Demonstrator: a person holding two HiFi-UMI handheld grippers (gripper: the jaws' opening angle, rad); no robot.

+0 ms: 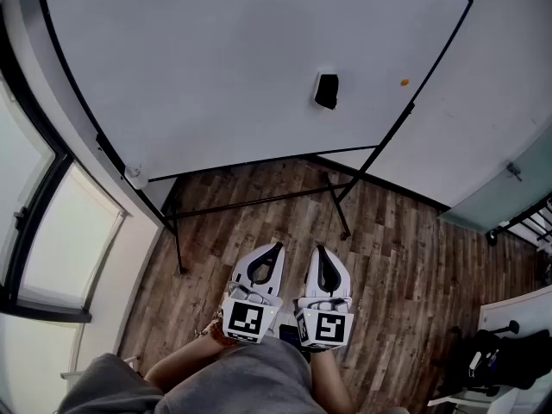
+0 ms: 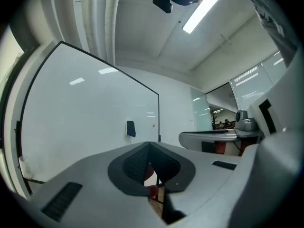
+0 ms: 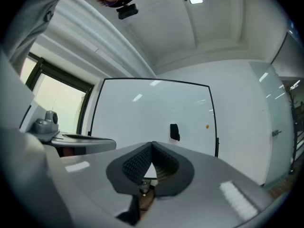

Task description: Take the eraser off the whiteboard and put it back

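The eraser point(image 1: 326, 90) clings, likely by magnet, to the whiteboard point(image 1: 198, 67) near its right edge, while the left tongs point(image 1: 277, 247) and right tongs point(image 1: 319, 249), both pinched shut and empty, hover level well short of it, seemingly before the reach.

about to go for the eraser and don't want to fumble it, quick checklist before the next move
1. Eraser on the whiteboard, in plain view: ok.
2. Right gripper open for the grab: not ok, jaws together, nothing between them.
3. Left gripper empty: ok, jaws together, nothing held.
4. Grippers near the eraser: not ok, both held by the body, well short of the board.
5. Space round the eraser free: ok, only a small orange dot to its right, apart from it.
6. How the eraser clings to the board: cannot tell.
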